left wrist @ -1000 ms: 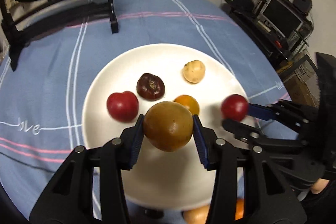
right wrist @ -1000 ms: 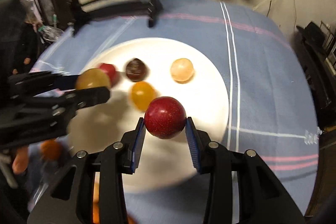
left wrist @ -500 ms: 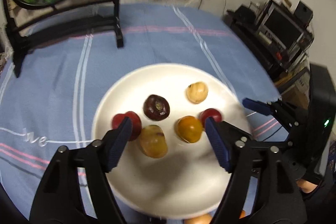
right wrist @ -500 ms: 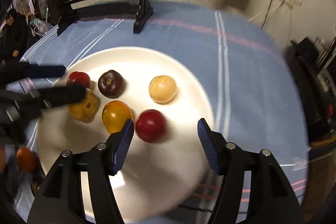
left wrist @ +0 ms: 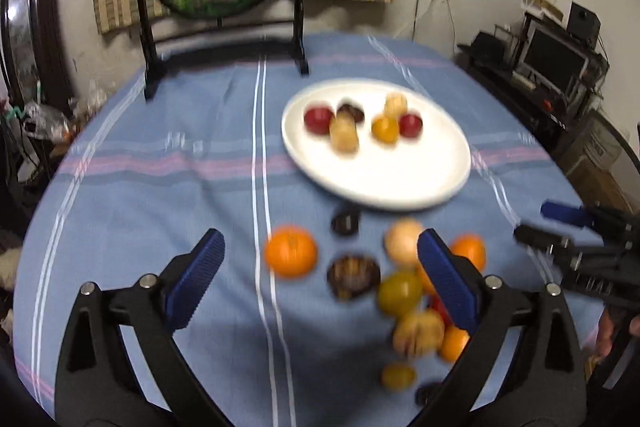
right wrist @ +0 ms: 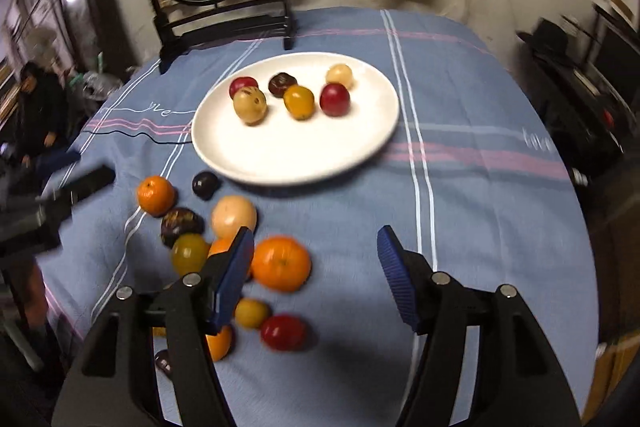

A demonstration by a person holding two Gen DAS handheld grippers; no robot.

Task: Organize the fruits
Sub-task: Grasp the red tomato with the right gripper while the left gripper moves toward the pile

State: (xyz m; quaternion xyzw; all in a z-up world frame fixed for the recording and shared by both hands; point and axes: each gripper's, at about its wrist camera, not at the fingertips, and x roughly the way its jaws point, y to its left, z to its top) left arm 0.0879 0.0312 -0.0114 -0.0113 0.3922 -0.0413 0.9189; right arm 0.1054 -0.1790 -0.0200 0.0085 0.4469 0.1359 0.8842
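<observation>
Fruits (right wrist: 224,251) lie loose on the blue tablecloth (right wrist: 460,195) just in front of the white plate (right wrist: 296,163), which carries six more. The left gripper (left wrist: 318,277) is opening and empty; the right gripper (right wrist: 316,273) is spread and empty.

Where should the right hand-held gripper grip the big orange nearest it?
Probably across the big orange's widest middle, coming from above, fingers on its left and right. It is round, stem end up, with cloth free on its right; a smaller orange fruit crowds its left.
</observation>
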